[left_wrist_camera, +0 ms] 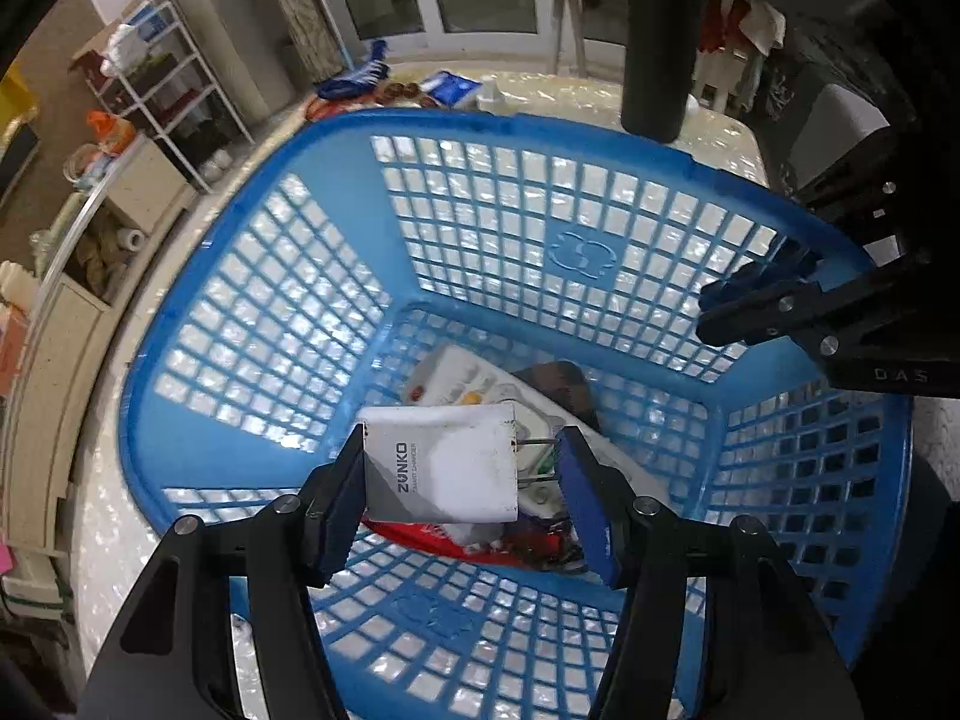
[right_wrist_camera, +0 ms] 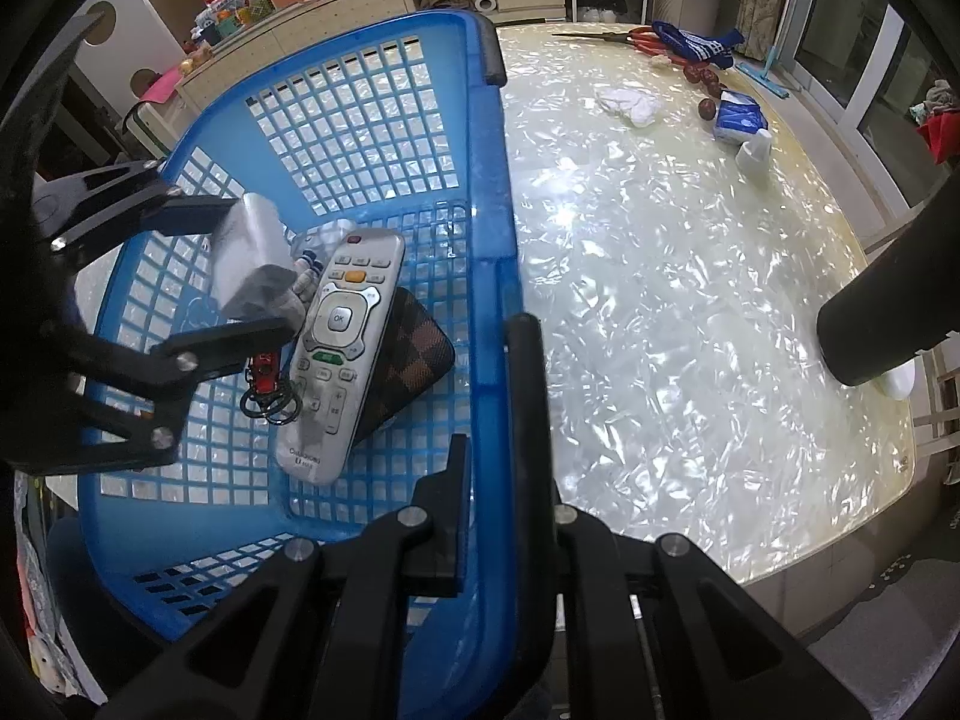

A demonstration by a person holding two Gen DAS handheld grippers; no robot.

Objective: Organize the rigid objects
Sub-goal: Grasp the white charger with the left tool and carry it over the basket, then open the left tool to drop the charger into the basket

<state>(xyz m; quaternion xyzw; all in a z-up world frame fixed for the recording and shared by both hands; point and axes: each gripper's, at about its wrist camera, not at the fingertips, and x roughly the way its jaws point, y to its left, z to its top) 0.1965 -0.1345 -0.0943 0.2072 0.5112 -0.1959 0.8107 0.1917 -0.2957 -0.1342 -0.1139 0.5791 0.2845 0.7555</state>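
Note:
A blue plastic basket stands on the pearly table; it also shows in the right wrist view. My left gripper is over the basket's inside with a white ZUNKO charger between its fingers; the left pad touches it and a gap shows at the right pad. In the right wrist view this charger hangs above a white remote, a checkered wallet and a red keychain. My right gripper is shut on the basket's rim.
On the table's far end lie scissors, a blue striped sock, a white cloth, a blue tissue pack and dark dates. A black cylinder hangs at the right. Cabinets and shelves stand beyond the table.

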